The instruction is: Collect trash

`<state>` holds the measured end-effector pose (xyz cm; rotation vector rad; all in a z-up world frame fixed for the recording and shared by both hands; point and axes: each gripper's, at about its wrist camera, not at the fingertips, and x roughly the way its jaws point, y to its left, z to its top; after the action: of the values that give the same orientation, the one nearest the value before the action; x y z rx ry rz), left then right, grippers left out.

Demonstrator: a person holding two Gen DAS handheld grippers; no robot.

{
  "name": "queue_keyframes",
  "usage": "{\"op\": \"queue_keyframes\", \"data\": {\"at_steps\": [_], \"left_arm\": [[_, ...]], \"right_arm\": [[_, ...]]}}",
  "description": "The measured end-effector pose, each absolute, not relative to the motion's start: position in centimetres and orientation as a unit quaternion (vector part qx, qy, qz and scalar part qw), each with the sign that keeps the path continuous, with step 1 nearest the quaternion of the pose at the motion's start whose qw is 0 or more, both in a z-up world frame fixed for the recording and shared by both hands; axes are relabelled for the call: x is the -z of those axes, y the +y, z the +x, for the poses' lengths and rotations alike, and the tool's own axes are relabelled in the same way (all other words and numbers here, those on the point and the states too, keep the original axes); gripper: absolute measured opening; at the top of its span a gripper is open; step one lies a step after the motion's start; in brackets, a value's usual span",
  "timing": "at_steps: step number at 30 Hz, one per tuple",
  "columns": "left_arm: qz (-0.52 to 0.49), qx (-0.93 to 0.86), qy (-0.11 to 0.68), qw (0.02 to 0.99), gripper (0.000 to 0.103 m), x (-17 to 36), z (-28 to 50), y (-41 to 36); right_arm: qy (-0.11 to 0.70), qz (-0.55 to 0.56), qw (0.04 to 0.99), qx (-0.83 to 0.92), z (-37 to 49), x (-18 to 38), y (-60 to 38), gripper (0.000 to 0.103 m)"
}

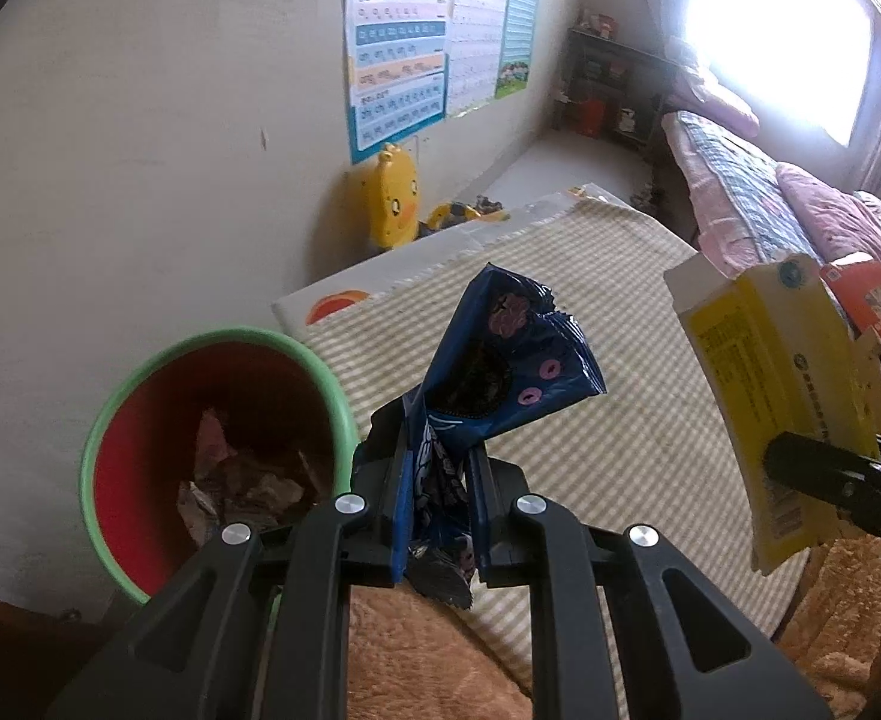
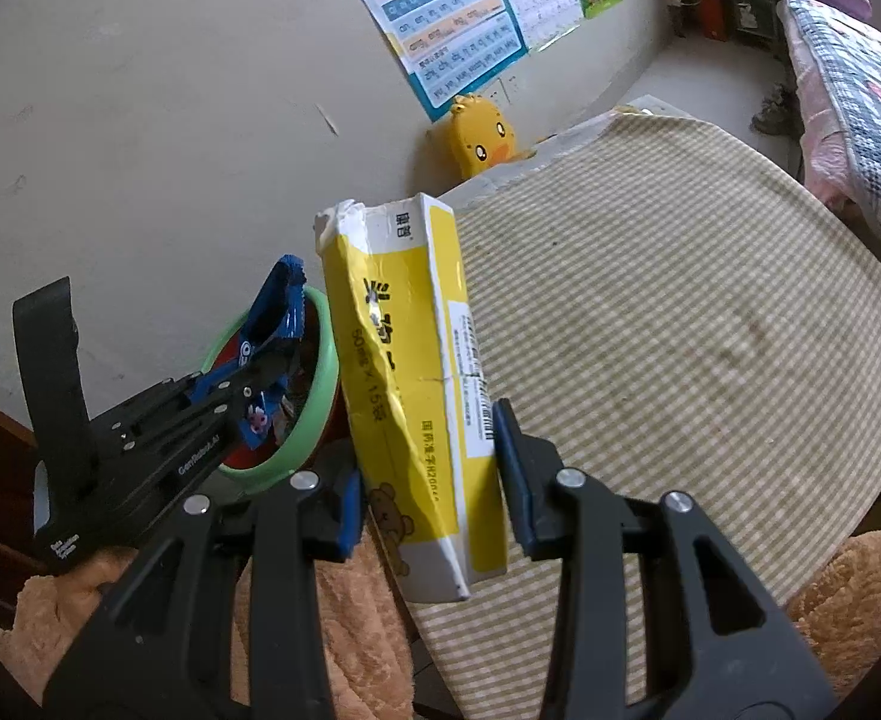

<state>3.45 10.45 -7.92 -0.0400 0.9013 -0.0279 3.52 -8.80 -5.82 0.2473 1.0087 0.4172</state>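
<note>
Risk, wrapper: the crumpled dark-blue foil snack wrapper [image 1: 488, 372] is held only by its lower part, and most of it stands free above the pads. If the pinch slackens away from the bin, I judge it would drop onto the striped beige mat [image 1: 590, 420] or the fuzzy tan blanket [image 1: 416, 648] instead.

Risk, box: the long yellow-and-white cardboard box [image 2: 416, 384] is dented along one face and torn at its top end. It is gripped near its lower end, so the long free part could lever it out of the pads, or the soft card could cave in further.

Risk, bin: the round bin with a green rim and red inside [image 1: 212, 450] already holds crumpled scraps. The two tools are near each other beside it and could knock together over the opening.

Left tongs [image 1: 437, 516]: pressed nearly together, pinching the wrapper, which sits just beside the bin's rim in the left wrist view and not yet over the opening.

Right tongs [image 2: 428, 480]: partly spread to the box's width, pads clamped on both of its sides. The box is held up off the mat, to the right of the bin.

Bin location: on the floor against the wall, at the mat's edge.
</note>
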Motion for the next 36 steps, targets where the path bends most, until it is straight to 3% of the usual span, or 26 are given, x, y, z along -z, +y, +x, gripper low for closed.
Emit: {"op": "queue_keyframes", "data": {"at_steps": [13, 23, 26, 28, 29, 33, 36], "left_arm": [[-0.059, -0.025, 0.431, 0.9, 0.014, 8.8, 3.2, 15.0], [-0.099, -0.141, 0.478, 0.861, 0.016, 12.9, 3.3, 25.2], [-0.107, -0.172, 0.485, 0.851, 0.029, 13.8, 3.4, 26.9], [-0.106, -0.188, 0.485, 0.847, 0.062, 14.1, 3.4, 27.3], [-0.106, -0.195, 0.482, 0.847, 0.067, 14.2, 3.4, 27.5], [-0.098, -0.194, 0.476, 0.852, 0.07, 13.9, 3.2, 27.2], [-0.09, -0.174, 0.467, 0.862, 0.072, 13.6, 3.0, 26.2]], "right_arm": [[0.495, 0.089, 0.835, -0.222, 4.7, 6.1, -4.0, 0.037], [0.528, 0.062, 0.795, -0.293, 8.4, 8.6, 6.1, 0.037], [0.541, 0.053, 0.781, -0.308, 10.0, 9.3, 9.1, 0.038], [0.55, 0.055, 0.773, -0.312, 11.0, 9.9, 10.4, 0.041], [0.549, 0.056, 0.776, -0.307, 11.2, 9.9, 10.6, 0.048], [0.528, 0.075, 0.793, -0.295, 10.8, 9.2, 9.3, 0.065], [0.507, 0.08, 0.811, -0.28, 9.7, 8.5, 6.7, 0.069]]}}
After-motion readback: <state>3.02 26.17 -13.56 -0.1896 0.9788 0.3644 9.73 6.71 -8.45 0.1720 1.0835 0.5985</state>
